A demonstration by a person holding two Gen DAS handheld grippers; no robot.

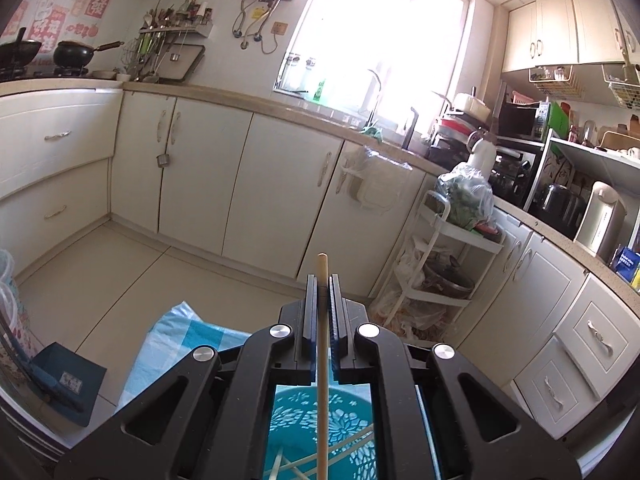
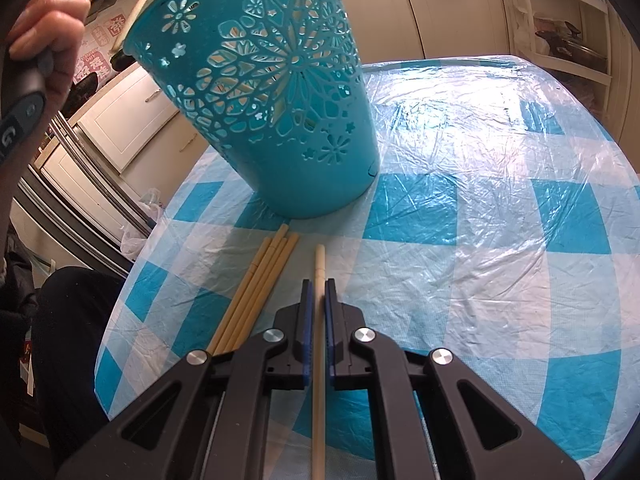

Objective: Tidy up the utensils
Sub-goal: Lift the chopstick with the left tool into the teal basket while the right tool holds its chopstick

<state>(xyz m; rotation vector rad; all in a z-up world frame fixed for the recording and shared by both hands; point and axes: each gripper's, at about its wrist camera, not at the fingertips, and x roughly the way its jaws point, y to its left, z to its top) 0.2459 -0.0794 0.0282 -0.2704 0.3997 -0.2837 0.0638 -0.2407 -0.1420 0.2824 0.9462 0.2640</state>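
Matt pale wood-like chopsticks [image 2: 256,288], smooth. Teal plastic holder [image 2: 280,120], slight sheen, pierced with flower cutouts. Crinkled glossy plastic film over blue-and-white checked tablecloth [image 2: 480,220]. Matt black plastic gripper arms with shiny metal pivot pins, blue pads [image 2: 307,320]. Glossy cream cabinet doors [image 1: 276,184].

A teal perforated holder [image 2: 276,92] with flower cutouts stands upright on the worktop, several pale chopsticks [image 1: 344,446] lying crossed inside. Four tan chopsticks [image 2: 256,284] lie bundled just before it; a paler chopstick [image 2: 319,344] lies beside them.
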